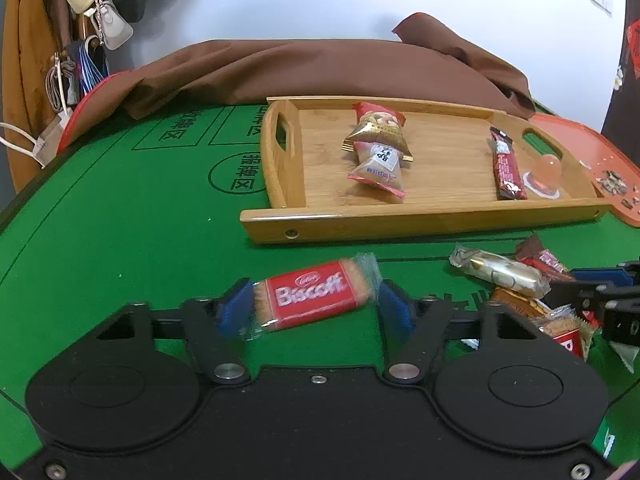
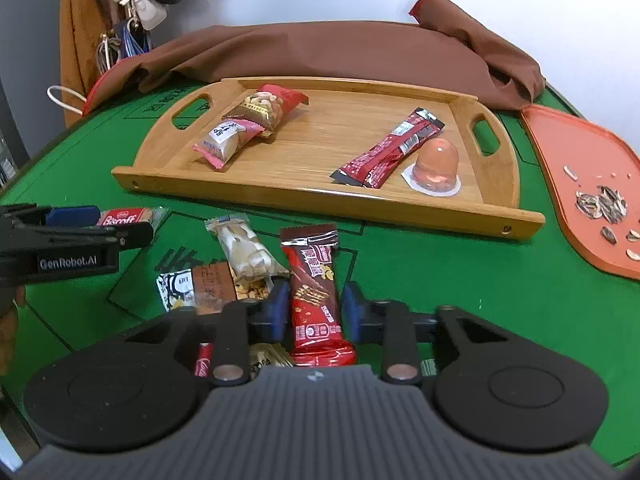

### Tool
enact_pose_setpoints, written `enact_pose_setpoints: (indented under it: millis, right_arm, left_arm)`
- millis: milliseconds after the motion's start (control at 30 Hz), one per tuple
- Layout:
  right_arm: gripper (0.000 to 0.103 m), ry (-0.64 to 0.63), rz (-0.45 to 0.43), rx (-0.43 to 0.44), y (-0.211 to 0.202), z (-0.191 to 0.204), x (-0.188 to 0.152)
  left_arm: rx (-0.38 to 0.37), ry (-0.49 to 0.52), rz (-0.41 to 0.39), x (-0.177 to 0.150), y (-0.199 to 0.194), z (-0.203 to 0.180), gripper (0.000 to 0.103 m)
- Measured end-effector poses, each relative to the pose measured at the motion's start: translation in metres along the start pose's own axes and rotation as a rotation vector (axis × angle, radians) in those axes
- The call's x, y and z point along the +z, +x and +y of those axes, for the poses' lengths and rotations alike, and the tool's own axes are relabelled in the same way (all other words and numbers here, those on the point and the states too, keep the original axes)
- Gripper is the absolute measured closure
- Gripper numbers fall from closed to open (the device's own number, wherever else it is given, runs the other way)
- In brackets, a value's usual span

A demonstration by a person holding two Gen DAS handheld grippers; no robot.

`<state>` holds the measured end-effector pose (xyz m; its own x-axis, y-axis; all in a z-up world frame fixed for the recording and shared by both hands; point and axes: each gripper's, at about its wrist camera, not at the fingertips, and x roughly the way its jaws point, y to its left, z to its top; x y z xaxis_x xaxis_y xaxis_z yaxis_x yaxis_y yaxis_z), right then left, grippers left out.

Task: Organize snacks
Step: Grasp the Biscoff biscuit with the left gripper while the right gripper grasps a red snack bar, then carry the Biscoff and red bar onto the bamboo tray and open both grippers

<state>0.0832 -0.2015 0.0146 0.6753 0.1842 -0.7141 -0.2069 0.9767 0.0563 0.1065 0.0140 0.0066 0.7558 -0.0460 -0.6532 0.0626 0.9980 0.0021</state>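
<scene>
My left gripper (image 1: 316, 308) is shut on a red Biscoff packet (image 1: 312, 294), its blue pads against the two wrapper ends just above the green table. In the right wrist view the packet (image 2: 120, 216) shows beside the same gripper (image 2: 72, 236). My right gripper (image 2: 316, 312) is shut on a red-brown chocolate bar packet (image 2: 314, 276) that lies lengthwise between its pads. Beside it sits a loose pile: a white-gold packet (image 2: 244, 252) and a brown one (image 2: 212, 288). The wooden tray (image 2: 320, 204) holds two stacked nut packets (image 2: 256, 116), a dark red stick (image 2: 388, 148) and a jelly cup (image 2: 434, 164).
An orange plastic tray (image 2: 560, 152) with sunflower seed shells lies at the right. A brown cloth (image 2: 340, 52) is bunched behind the wooden tray. Bags and a coat hang at the far left (image 1: 80, 8). Green felt (image 2: 460, 280) shows to the right of my right gripper.
</scene>
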Motion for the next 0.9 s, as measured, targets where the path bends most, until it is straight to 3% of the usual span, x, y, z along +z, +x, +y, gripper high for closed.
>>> enact_pose_setpoints:
  millis: [467, 900]
  right_arm:
    - [0.075, 0.084, 0.006, 0.043, -0.009, -0.017, 0.008]
    - [0.076, 0.16, -0.052, 0.041, -0.02, -0.041, 0.04]
  left_arm:
    - [-0.051, 0.032, -0.029, 0.004, -0.019, -0.004, 0.042]
    - [-0.108, 0.041, -0.078, 0.053, -0.027, -0.011, 0.042]
